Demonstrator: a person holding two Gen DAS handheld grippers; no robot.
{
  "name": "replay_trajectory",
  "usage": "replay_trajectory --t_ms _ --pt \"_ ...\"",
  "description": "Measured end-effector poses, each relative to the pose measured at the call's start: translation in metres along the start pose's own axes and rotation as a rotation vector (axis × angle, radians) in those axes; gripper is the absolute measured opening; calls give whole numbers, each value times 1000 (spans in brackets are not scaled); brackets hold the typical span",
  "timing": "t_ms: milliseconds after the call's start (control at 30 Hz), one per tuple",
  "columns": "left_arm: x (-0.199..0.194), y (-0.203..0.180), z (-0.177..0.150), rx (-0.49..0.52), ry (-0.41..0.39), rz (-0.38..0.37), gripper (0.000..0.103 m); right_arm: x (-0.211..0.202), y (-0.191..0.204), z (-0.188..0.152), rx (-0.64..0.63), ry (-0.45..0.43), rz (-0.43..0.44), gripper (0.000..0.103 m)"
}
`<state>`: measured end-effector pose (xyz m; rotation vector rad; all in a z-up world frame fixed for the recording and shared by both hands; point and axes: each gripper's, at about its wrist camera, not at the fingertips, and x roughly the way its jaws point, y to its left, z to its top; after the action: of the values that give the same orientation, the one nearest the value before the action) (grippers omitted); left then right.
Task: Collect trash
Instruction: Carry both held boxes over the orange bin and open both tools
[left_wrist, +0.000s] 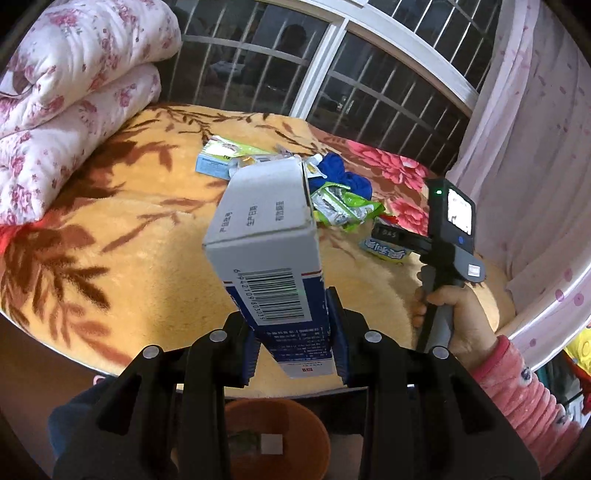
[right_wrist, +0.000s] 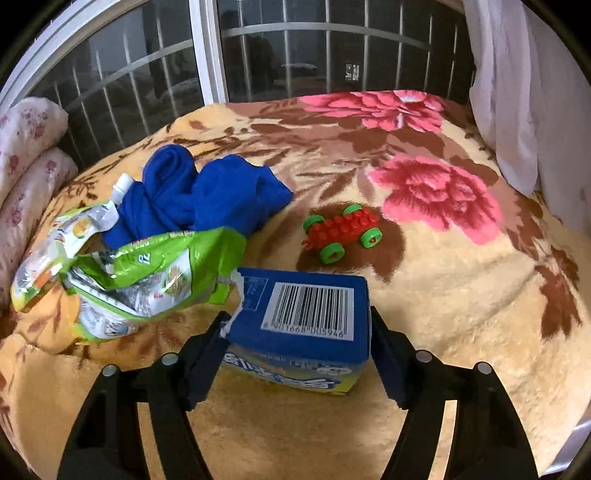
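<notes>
Trash sits around the blue cloth (right_wrist: 207, 195) on your blanket (right_wrist: 461, 295): the green wrapper (right_wrist: 147, 273) lies just in front of it. Your left gripper (left_wrist: 295, 339) pinches a white carton (left_wrist: 266, 236), lifted above an orange bin (left_wrist: 277, 439). Your right gripper (right_wrist: 299, 350) straddles the blue box (right_wrist: 303, 314) nearer you than the cloth, pads at its sides; I cannot tell whether they press.

Yellow blanket (right_wrist: 461, 302) with pink flowers and brown leaves; blue cloth (right_wrist: 207, 192); red toy car (right_wrist: 341, 230), green wheels; green wrapper (right_wrist: 147, 273).
</notes>
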<state>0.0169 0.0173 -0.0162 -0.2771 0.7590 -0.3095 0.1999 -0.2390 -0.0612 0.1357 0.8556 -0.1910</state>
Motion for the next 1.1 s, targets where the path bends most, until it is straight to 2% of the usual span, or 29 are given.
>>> replay_trajectory --t_ms 200,400,700,900,1100 --pt "-2 -5 -4 22 0 8 31 -39 -9 -12 -11 -58 45 68" --pt "-8 -16 -8 51 -6 15 31 -98 -21 -32 -20 -125 119 68" --pt "-20 -33 -25 132 10 56 31 -179 -19 -88 -138 -193 237 68" --pt "-22 -34 -46 187 59 84 32 -203 -13 -129 -209 -177 299 69" --pt "-12 -28 -70 227 148 112 31 -202 -5 -163 -268 -103 337 69"
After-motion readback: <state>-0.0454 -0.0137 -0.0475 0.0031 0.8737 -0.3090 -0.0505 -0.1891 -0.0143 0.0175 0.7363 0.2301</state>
